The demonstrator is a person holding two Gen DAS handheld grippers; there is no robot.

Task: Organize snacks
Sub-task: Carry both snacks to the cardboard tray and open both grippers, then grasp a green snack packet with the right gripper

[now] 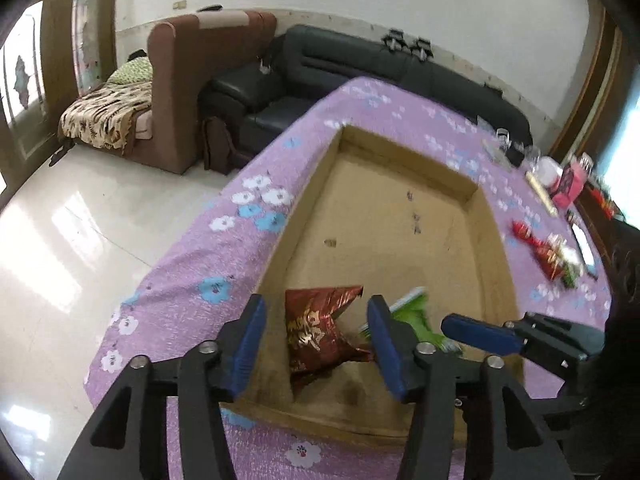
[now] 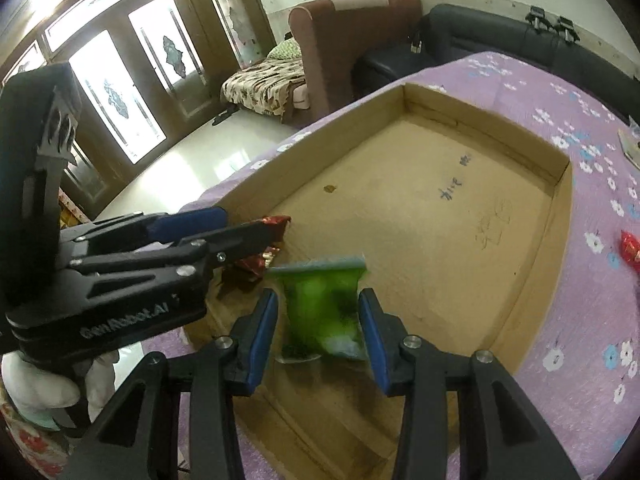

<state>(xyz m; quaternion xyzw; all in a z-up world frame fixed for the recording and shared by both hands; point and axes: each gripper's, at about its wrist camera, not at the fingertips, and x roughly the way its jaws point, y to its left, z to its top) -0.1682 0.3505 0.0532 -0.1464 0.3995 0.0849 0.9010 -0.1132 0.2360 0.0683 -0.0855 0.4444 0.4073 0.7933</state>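
Two red snack packets [image 1: 320, 332] (one green [image 1: 416, 312])

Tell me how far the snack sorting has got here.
Done: red snack packet lies in the cardboard box, left gripper open around it. In hand: green packet between the right gripper fingers. Left: another red packet on the tablecloth.

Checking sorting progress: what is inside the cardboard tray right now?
Inside the cardboard tray, at its near end, are a red snack packet and a green snack packet. The rest of its floor is bare apart from scribbles. The grippers hide part of both packets.
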